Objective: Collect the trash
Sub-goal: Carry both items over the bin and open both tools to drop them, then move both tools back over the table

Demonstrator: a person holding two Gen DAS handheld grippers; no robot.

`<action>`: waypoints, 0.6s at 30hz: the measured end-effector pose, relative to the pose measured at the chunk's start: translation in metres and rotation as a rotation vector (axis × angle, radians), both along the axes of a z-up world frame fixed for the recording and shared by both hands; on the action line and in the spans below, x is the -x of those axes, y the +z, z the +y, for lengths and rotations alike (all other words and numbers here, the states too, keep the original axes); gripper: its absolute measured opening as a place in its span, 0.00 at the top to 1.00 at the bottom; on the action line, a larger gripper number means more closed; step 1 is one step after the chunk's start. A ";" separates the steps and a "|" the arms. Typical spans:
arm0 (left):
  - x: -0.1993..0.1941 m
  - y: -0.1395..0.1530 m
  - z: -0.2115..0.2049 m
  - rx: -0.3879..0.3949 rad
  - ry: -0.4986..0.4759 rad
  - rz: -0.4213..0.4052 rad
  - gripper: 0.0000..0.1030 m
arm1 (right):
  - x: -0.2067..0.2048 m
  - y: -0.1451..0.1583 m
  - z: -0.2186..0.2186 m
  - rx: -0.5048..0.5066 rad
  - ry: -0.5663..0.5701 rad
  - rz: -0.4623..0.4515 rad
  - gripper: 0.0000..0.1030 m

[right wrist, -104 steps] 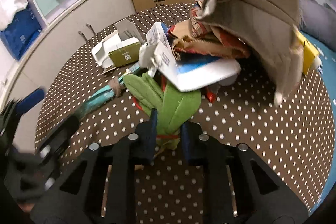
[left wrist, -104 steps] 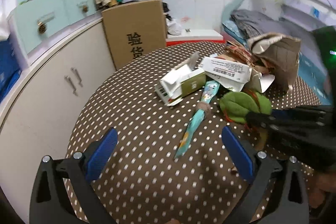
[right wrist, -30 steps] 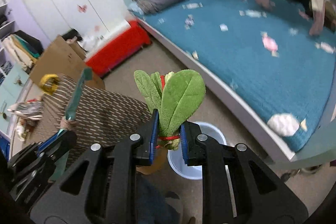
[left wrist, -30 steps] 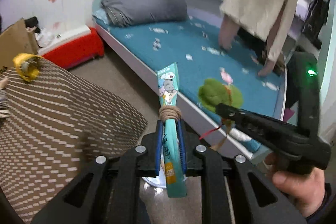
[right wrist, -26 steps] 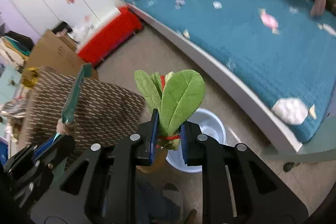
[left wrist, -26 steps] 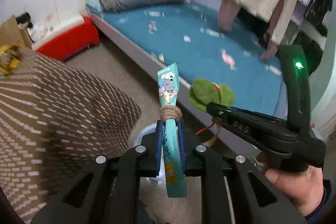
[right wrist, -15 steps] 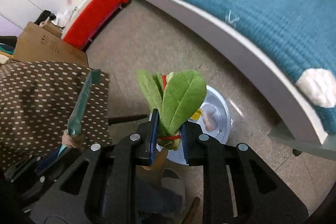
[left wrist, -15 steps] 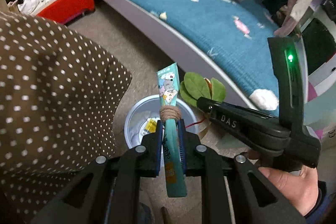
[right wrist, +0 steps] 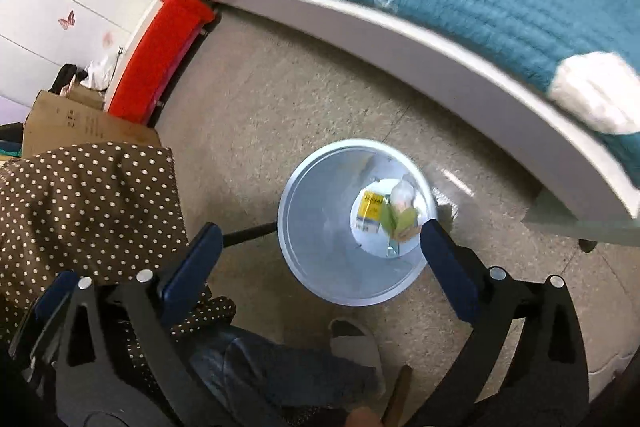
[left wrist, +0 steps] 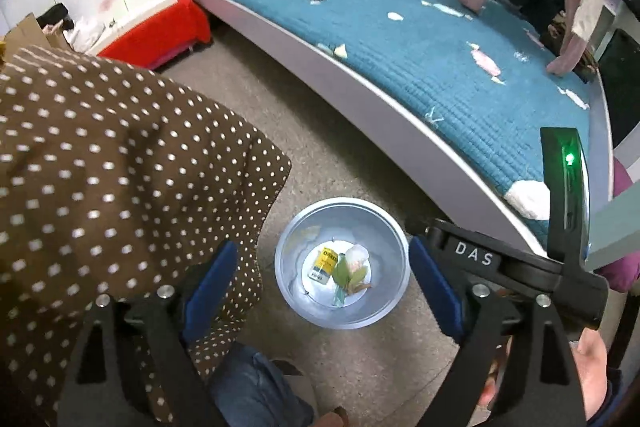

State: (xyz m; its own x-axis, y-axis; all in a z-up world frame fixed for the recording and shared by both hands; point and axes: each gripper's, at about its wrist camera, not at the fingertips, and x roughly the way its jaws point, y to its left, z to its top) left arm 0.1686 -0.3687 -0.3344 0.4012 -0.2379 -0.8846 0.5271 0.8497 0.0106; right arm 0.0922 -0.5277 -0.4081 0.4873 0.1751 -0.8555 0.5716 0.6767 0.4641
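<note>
The bin [left wrist: 340, 263] stands on the floor [left wrist: 320, 155] between the draped table [left wrist: 100, 167] and the bed [left wrist: 420, 39]; litter [left wrist: 344, 269] lies in the bin.

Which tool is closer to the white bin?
Right, probably. The right tool hangs above the bin, fingertip overlapping its rim; the left tool hangs higher. Both jaws opening, empty.

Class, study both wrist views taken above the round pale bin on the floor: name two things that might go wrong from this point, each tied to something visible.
1. The brown polka-dot tablecloth hangs close beside the round pale bin; the left gripper, jaws opening and empty, might snag it when it moves away.
2. The person's foot stands right by the bin's rim, so a step might tip it and spill the green leafy item and yellow packet.
</note>
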 end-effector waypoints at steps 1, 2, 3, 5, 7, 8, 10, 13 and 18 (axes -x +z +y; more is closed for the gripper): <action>0.005 0.009 0.002 0.004 0.002 -0.016 0.17 | 0.004 0.008 0.000 0.013 -0.005 -0.012 0.06; 0.008 0.013 0.005 0.006 0.002 -0.029 0.16 | 0.005 0.011 -0.003 0.024 -0.008 -0.019 0.06; 0.013 0.024 0.008 0.016 0.000 -0.058 0.15 | 0.010 0.024 -0.002 0.043 -0.012 -0.033 0.06; 0.017 0.038 0.012 0.031 0.004 -0.082 0.15 | 0.015 0.045 0.001 0.067 -0.016 -0.070 0.06; 0.022 0.058 0.019 0.066 0.011 -0.110 0.14 | 0.015 0.069 0.005 0.102 -0.018 -0.103 0.06; 0.025 0.067 0.024 0.081 0.014 -0.125 0.14 | 0.016 0.082 0.009 0.116 -0.021 -0.123 0.06; 0.031 0.088 0.035 0.112 0.020 -0.160 0.13 | 0.020 0.109 0.016 0.136 -0.024 -0.175 0.06; 0.040 0.115 0.052 0.161 0.020 -0.191 0.13 | 0.027 0.152 0.033 0.159 -0.009 -0.256 0.06; 0.054 0.156 0.085 0.213 0.048 -0.266 0.11 | 0.035 0.212 0.062 0.206 0.024 -0.373 0.06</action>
